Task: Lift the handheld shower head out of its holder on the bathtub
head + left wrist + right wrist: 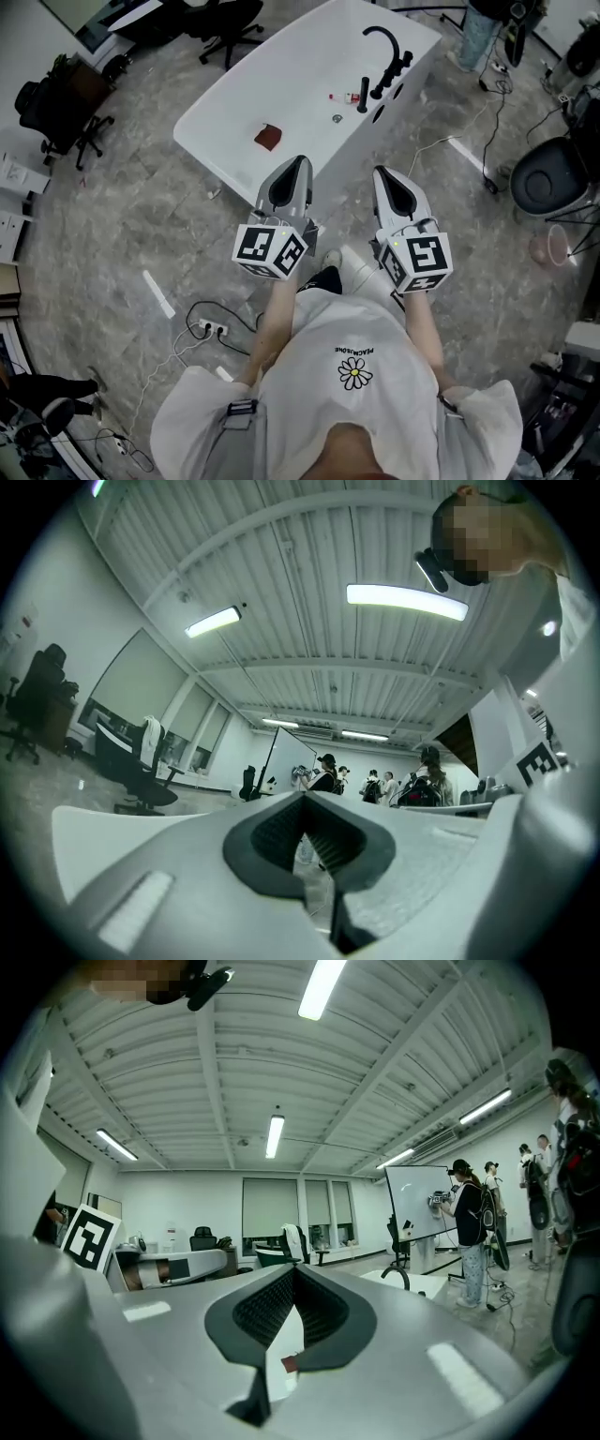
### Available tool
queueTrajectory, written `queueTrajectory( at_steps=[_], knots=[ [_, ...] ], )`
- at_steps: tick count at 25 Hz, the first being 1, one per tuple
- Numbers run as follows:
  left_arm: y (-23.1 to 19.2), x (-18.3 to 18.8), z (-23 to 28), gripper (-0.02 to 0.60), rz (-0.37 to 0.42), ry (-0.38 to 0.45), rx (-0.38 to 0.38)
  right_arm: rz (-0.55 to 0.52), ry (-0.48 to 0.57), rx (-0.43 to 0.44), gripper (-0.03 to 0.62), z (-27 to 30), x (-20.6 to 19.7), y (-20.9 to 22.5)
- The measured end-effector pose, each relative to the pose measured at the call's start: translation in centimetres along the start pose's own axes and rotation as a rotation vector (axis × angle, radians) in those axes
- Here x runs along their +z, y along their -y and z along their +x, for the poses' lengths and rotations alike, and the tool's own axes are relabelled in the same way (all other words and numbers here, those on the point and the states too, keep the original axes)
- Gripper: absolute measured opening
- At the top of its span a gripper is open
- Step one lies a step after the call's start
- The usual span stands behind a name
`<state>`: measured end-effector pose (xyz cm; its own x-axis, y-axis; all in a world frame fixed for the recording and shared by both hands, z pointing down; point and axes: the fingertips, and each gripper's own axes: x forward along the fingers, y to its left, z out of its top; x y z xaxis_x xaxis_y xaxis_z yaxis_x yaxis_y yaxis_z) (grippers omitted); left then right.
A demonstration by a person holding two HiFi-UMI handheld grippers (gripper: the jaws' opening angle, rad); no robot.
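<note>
Black handheld shower head stands upright on the white bathtub's rim.

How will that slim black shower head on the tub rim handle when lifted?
The shower head looks rigid and slim, standing upright, so it probably lifts straight out. Being so thin, it is likely light but may slip.
</note>
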<state>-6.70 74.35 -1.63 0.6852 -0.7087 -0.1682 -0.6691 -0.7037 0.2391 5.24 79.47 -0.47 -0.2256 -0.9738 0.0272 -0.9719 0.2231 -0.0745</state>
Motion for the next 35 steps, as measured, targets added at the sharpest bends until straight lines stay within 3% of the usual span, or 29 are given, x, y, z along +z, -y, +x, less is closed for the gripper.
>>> queueTrajectory(
  at_steps=[4, 8, 13, 17, 25, 35],
  knots=[
    [-4.7, 1.3, 3.4, 0.0, -0.006, 0.005, -0.02, 0.025, 0.023, -0.047, 0.026, 5.0, 1.7, 1.7],
    [-8.3, 1.2, 5.9, 0.0, -0.014, -0.001, -0.027, 0.044, 0.03, -0.107, 0.026, 7.7, 0.8, 3.2],
    [-10.5, -0.6, 8.5, 0.0, -0.027, -0.058, -0.018, 0.059, -0.004, -0.128, 0.025, 10.3, -0.9, 5.0],
    [-11.5, 0.1, 11.2, 0.0, 0.0, -0.039, -0.014, 0.074, 0.023, -0.146, 0.026, 13.5, 0.2, 7.9],
    [-12.9, -0.4, 19.4, 0.0, 0.05, -0.008, -0.014, 0.074, 0.049, -0.121, 0.026, 21.1, 0.1, 15.6],
    [-13.9, 0.4, 36.6, 0.0, 0.119, 0.068, -0.009, 0.026, 0.131, -0.018, 0.025, 29.9, 6.2, 26.6]
  ],
)
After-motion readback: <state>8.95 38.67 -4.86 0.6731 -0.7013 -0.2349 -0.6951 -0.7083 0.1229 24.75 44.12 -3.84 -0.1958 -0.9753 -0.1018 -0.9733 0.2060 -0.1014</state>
